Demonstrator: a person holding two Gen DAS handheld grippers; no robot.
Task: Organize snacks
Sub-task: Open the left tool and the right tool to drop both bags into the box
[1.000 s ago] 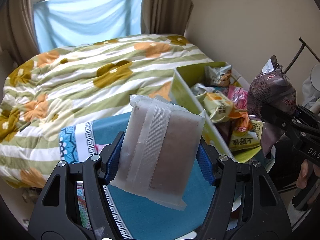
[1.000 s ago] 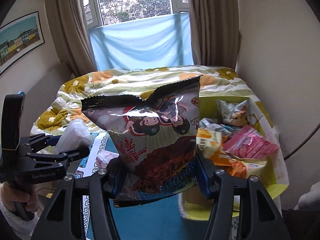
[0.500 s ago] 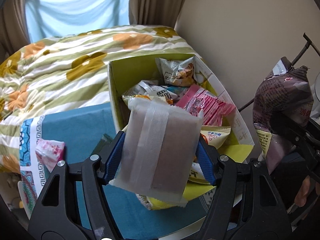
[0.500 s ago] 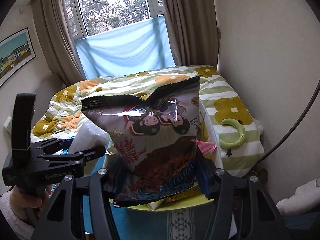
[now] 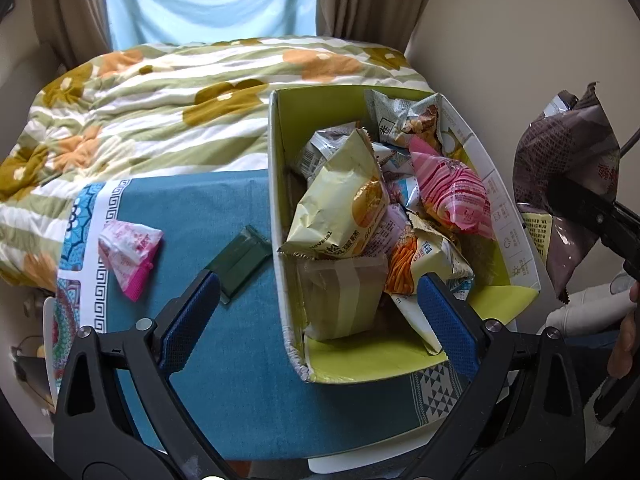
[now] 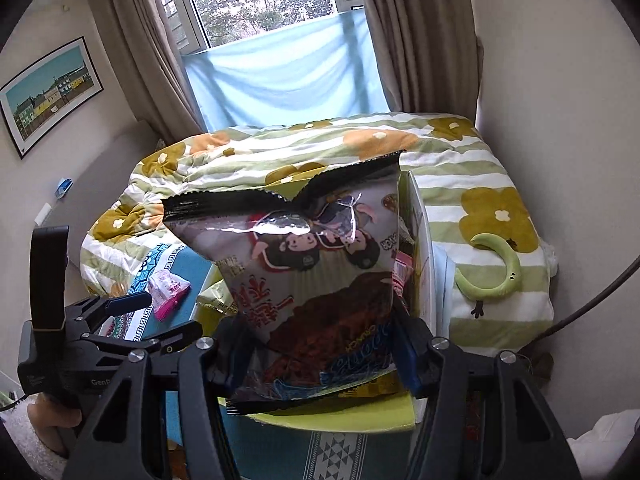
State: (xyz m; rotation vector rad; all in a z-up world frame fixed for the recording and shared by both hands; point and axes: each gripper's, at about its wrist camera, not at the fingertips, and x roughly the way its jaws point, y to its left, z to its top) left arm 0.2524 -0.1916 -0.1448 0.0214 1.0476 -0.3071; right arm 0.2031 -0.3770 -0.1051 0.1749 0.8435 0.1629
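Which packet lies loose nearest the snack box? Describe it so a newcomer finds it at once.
Start at the yellow-green snack box on the blue tablecloth. On the cloth just outside its left wall lies a flat dark green packet. Its only loose neighbour, the pink and white packet, is puffy and lies farther left.

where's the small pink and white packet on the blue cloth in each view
Left wrist: the pink and white packet lies at left of centre on the blue cloth, left of the dark green packet and the box.
Right wrist: it shows small at lower left, on the cloth just past the left gripper, left of the held chip bag.
Shared landmark: the flowered bedspread behind the cloth.
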